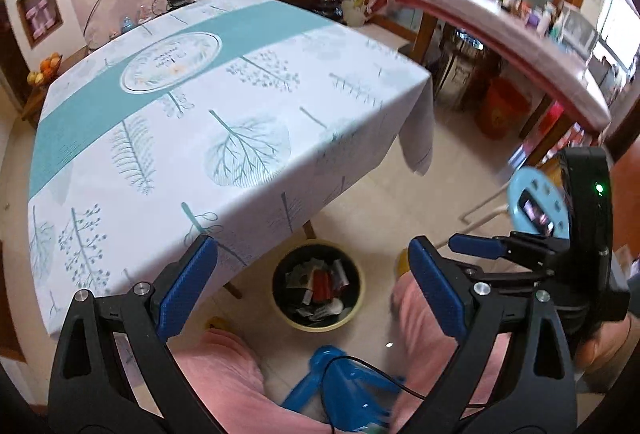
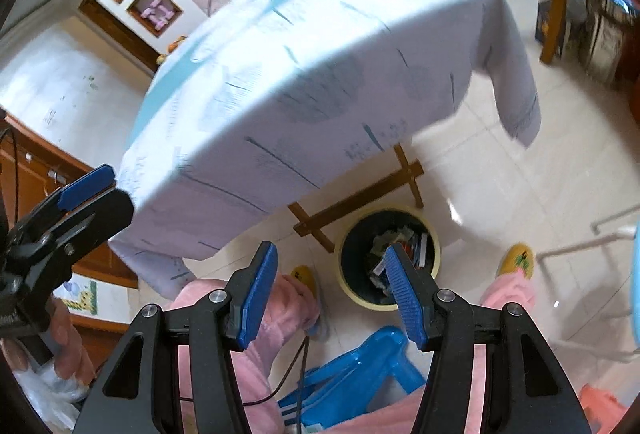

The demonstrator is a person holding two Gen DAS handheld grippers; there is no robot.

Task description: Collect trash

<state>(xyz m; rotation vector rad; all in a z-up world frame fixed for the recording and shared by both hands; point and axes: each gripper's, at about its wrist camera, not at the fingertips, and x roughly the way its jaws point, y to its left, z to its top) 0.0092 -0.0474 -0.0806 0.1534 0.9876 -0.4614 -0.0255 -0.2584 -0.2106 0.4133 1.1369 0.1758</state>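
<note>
A round yellow-rimmed trash bin (image 1: 357, 308) with a black liner stands on the floor at the table's near edge, holding several wrappers and scraps of trash (image 1: 320, 286). It also shows in the right wrist view (image 2: 352, 288). My left gripper (image 1: 312, 282) is open and empty, held high above the bin. My right gripper (image 2: 328, 294) is open and empty, also above the bin. The right gripper appears in the left wrist view (image 1: 480, 246); the left gripper appears in the right wrist view (image 2: 86, 185).
A table with a white and teal leaf-print cloth (image 1: 192, 121) fills the middle. A blue plastic stool (image 1: 340, 390) stands between the person's pink-clad legs (image 1: 224, 374). Yellow slippers (image 2: 518, 260) rest on the tile floor. A long counter (image 1: 520, 45) runs at right.
</note>
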